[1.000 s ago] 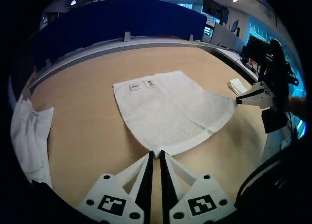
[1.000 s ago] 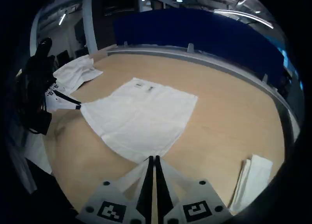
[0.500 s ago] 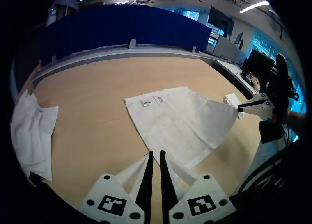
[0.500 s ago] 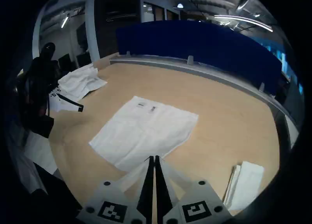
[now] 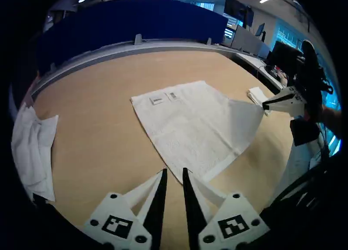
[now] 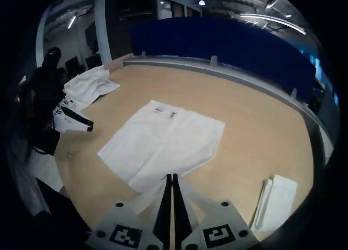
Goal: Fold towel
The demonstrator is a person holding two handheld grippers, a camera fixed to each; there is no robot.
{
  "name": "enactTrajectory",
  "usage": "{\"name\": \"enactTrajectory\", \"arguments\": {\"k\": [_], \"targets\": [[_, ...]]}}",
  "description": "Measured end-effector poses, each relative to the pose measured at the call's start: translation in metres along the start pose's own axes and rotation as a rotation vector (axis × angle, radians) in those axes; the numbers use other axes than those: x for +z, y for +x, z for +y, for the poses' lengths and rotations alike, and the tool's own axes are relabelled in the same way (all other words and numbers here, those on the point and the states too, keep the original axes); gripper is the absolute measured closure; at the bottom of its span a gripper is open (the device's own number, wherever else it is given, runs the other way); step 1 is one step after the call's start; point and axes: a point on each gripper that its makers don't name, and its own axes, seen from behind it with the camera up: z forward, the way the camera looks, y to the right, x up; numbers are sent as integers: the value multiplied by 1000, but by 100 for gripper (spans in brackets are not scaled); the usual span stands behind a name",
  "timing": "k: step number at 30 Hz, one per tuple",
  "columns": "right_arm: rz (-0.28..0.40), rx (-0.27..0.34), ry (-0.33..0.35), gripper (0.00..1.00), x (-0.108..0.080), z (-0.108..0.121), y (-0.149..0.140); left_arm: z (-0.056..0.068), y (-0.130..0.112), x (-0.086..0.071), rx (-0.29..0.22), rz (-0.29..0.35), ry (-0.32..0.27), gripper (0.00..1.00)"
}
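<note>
One white towel (image 5: 195, 123) flat mid-way on the light wood surface (image 5: 95, 119), I see my right hand-held gripper (image 6: 170, 177) clamped on one lifted corner, left hand-held gripper (image 5: 174, 171) slightly apart beside its hem, blue partition (image 5: 130, 19) behind, crumpled cloths (image 5: 30, 150) at the edge.

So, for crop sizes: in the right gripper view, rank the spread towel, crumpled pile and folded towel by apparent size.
Largest: spread towel.
Then crumpled pile and folded towel: they look alike, and the pile lies farther off, so I won't rank them.
</note>
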Motion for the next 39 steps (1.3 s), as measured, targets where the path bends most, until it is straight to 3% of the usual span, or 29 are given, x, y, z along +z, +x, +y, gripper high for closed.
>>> {"name": "enactTrajectory", "arguments": {"k": [6,18,24,32,39], "targets": [[-9,-11,0,98,0,1,-3,17,-22,12,32,-39,-38,33],[-15,-17,1,98,2,-1,-6,26,-45,32,48,-90,-58,33],[-18,-21,1,98,3,0,-8,31,-52,38,69,-106,-65,47],[-15,-21,-2,98,3,2,-5,27,-57,44,83,-118,-33,79],[-12,-21,3,98,2,2,-4,27,-55,42,85,-110,-33,85]]}}
